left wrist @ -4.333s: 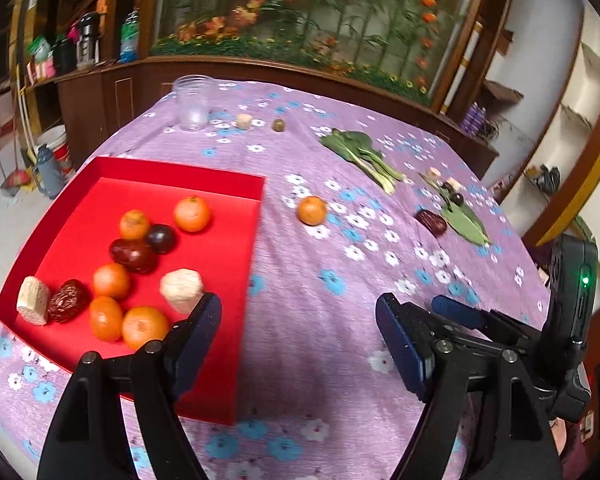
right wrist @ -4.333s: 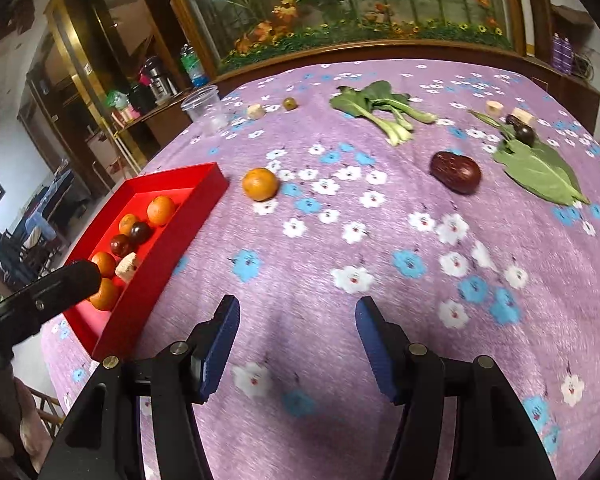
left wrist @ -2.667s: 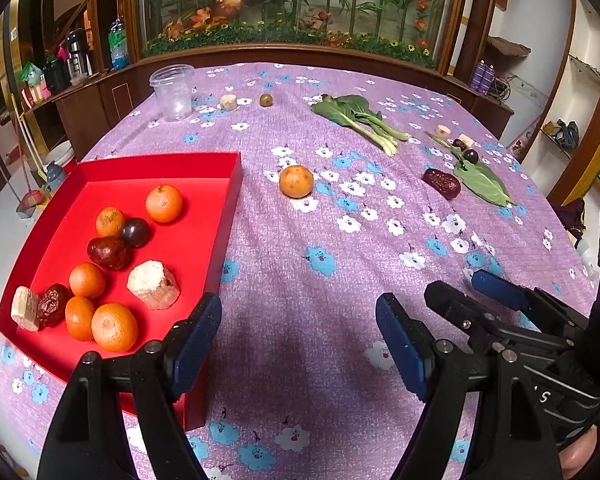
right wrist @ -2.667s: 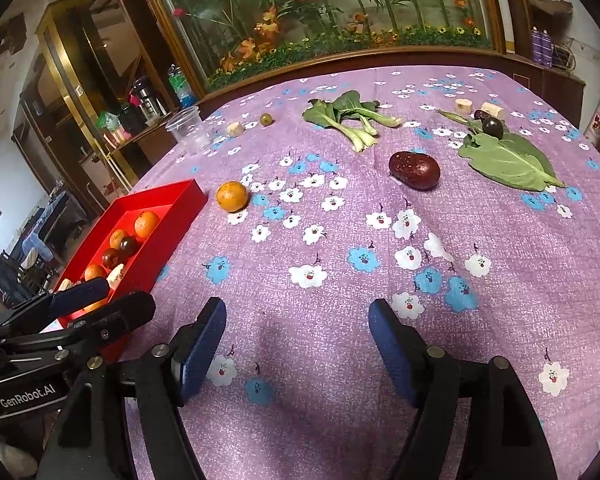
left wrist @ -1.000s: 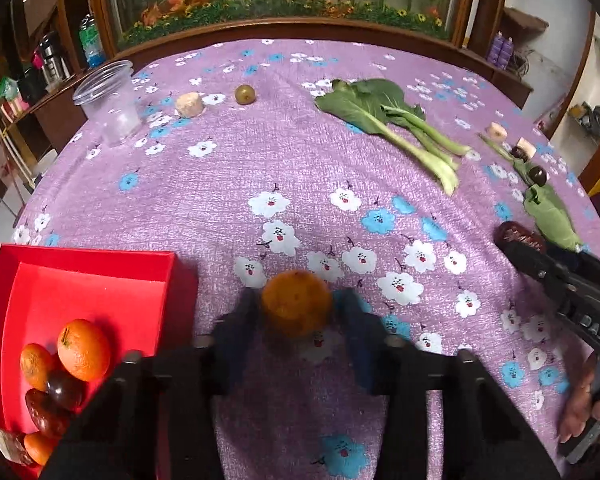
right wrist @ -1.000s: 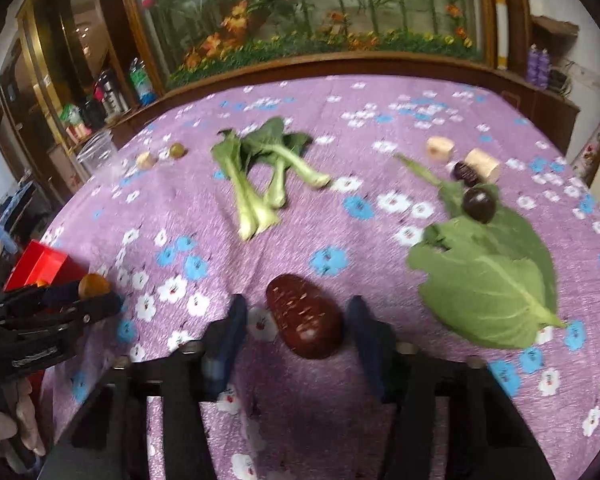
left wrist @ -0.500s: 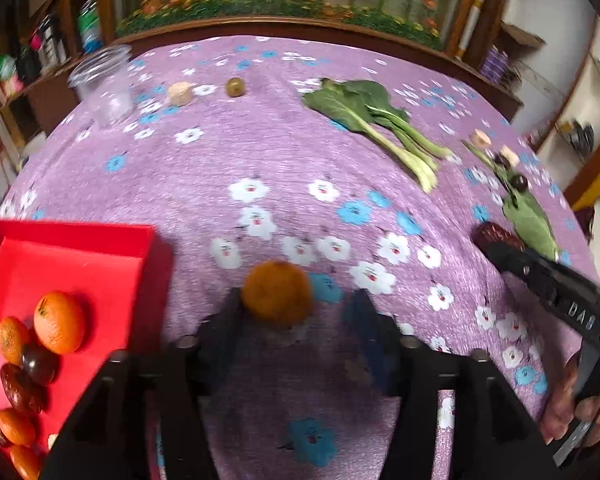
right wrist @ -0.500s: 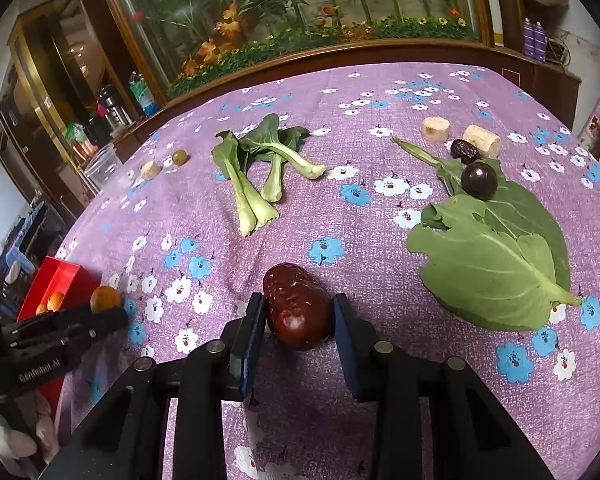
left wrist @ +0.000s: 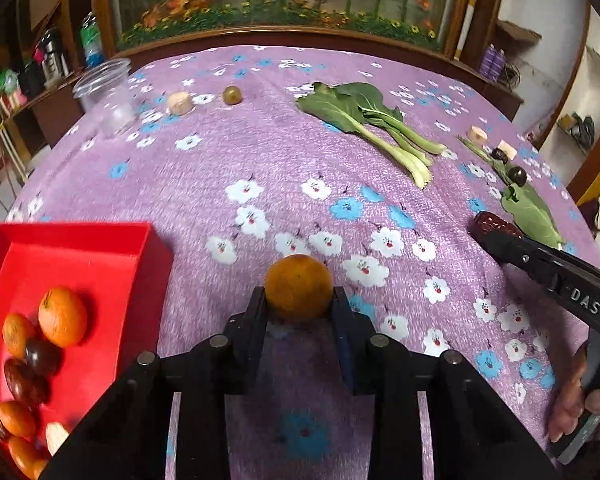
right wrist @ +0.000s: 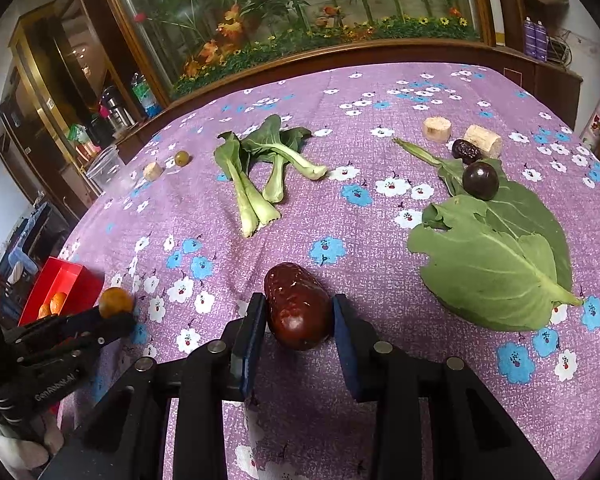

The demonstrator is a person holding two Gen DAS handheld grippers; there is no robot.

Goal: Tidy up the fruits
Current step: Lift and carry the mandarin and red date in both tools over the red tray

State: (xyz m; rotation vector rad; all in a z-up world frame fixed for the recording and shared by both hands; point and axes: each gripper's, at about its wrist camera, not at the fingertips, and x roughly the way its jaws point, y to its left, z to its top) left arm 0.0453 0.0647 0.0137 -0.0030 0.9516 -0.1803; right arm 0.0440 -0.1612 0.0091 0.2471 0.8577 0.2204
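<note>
Left gripper (left wrist: 299, 304) clamped on orange (left wrist: 299, 286) just above surface (left wrist: 260, 168), right of red tray (left wrist: 100, 264). Right gripper (right wrist: 298, 320) closed on red date (right wrist: 296, 306), w/ big leaf (right wrist: 496, 264) beside; bok choy (right wrist: 260, 172) farther back.

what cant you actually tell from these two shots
- Left wrist view: the red tray runs off the left edge, so its fruit count is unknown.
- Left wrist view: the orange underside is hidden; lifted or resting, unclear.
- Right wrist view: the red date likewise.
- Right wrist view: the tray is small and partly hidden behind the left gripper.
</note>
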